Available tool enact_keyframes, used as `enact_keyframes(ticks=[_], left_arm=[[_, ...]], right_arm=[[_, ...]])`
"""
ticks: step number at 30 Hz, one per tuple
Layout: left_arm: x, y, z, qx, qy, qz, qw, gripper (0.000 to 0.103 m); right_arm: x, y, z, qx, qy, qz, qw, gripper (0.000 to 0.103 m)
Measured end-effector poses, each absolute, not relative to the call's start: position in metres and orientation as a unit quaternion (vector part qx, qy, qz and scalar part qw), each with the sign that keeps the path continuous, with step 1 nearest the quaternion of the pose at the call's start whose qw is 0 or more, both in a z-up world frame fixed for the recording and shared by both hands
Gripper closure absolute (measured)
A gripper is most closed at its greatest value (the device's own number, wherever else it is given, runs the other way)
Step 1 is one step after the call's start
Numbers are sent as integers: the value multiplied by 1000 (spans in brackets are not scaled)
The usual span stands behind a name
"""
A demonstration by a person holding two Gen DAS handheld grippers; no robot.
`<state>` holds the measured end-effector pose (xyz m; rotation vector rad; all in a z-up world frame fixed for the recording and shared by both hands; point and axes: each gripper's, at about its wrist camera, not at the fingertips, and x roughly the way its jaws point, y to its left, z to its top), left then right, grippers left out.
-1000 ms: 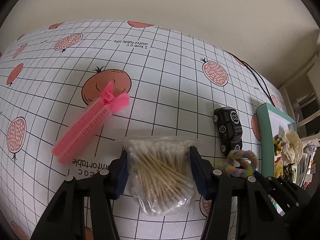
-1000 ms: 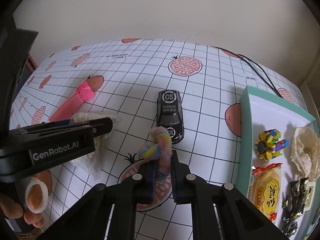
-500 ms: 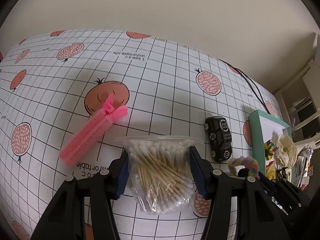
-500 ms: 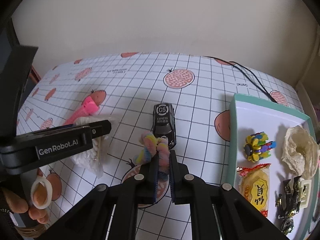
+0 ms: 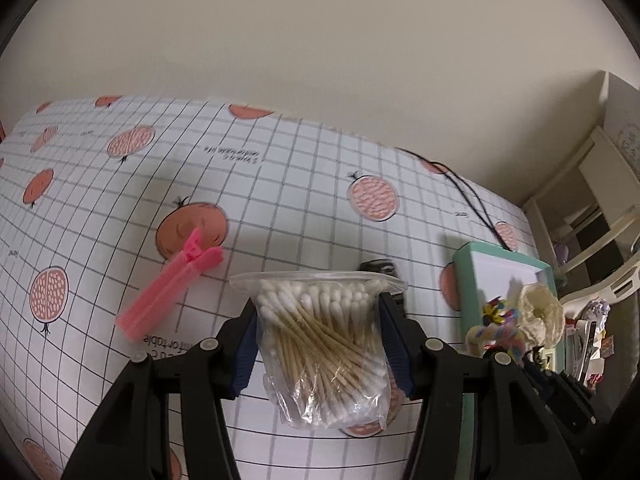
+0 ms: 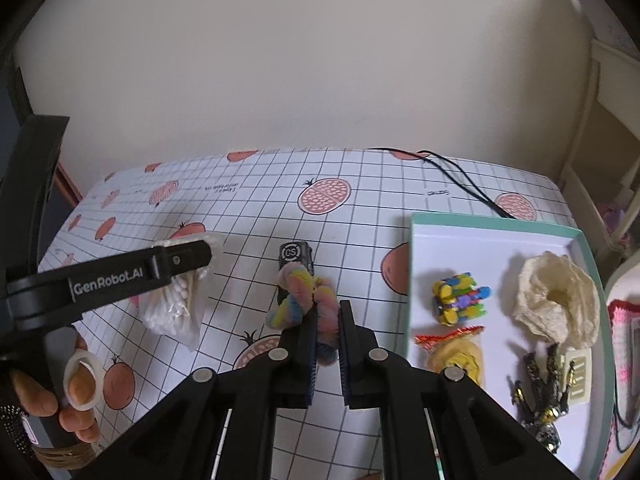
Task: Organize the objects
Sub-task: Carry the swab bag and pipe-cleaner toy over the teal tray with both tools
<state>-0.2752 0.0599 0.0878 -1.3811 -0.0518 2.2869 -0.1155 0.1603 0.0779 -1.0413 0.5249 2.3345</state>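
The left gripper (image 5: 318, 344) is pinching the cotton-swab bag (image 5: 324, 350) and the right gripper (image 6: 327, 334) the pastel scrunchie (image 6: 304, 300), both lifted, likely for the tray (image 6: 496, 226) at the counter's right edge.

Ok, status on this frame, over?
Left gripper shut on cotton swab bag, lifted. Right gripper shut on pastel scrunchie. Tray to the right has bare floor. Toy car and pink clip on table.
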Motion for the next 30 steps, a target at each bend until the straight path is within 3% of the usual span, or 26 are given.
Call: enact_keyframes(ticks=[30], left_arm=[[-202, 182, 117, -460, 19, 822, 336, 46]], right_arm=[[-14, 239, 94, -318, 235, 855, 337, 93]])
